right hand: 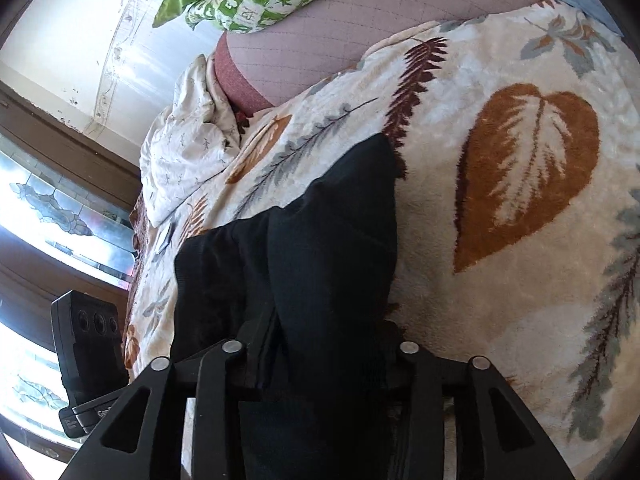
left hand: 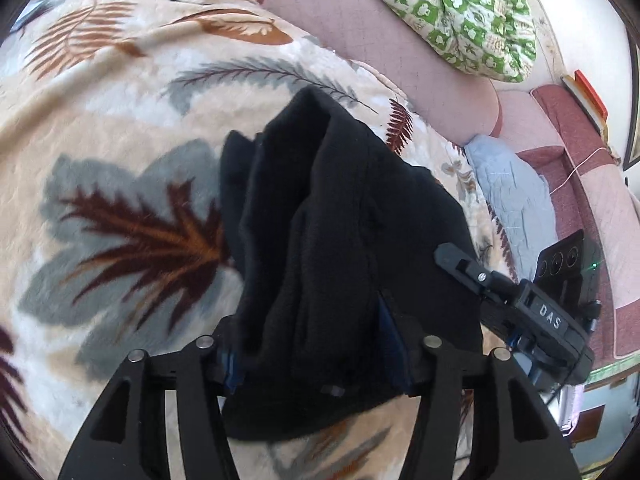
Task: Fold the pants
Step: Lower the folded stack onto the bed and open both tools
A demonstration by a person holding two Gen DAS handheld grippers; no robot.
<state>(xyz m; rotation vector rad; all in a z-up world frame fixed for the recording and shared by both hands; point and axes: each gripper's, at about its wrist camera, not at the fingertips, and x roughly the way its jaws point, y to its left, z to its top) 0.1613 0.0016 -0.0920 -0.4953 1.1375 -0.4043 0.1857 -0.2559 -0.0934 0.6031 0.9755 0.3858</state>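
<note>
The black pants (left hand: pixel 344 240) hang bunched in front of the left wrist camera, above a leaf-patterned blanket (left hand: pixel 120 160). My left gripper (left hand: pixel 320 360) is shut on the pants cloth, which covers the fingertips. In the right wrist view the black pants (right hand: pixel 320 260) drape over my right gripper (right hand: pixel 324 360), which is shut on them, its fingertips hidden by cloth. The right gripper (left hand: pixel 532 304) also shows at the right of the left wrist view, beside the pants. The left gripper's body (right hand: pixel 88 360) shows at the lower left of the right wrist view.
A pink quilted sofa back (left hand: pixel 360 28) with a green-and-white patterned pillow (left hand: pixel 460 12) runs behind the blanket. A light blue cloth (left hand: pixel 516 200) lies at the blanket's right edge. A crumpled white cloth (right hand: pixel 188 152) and a window (right hand: pixel 52 216) are on the left in the right wrist view.
</note>
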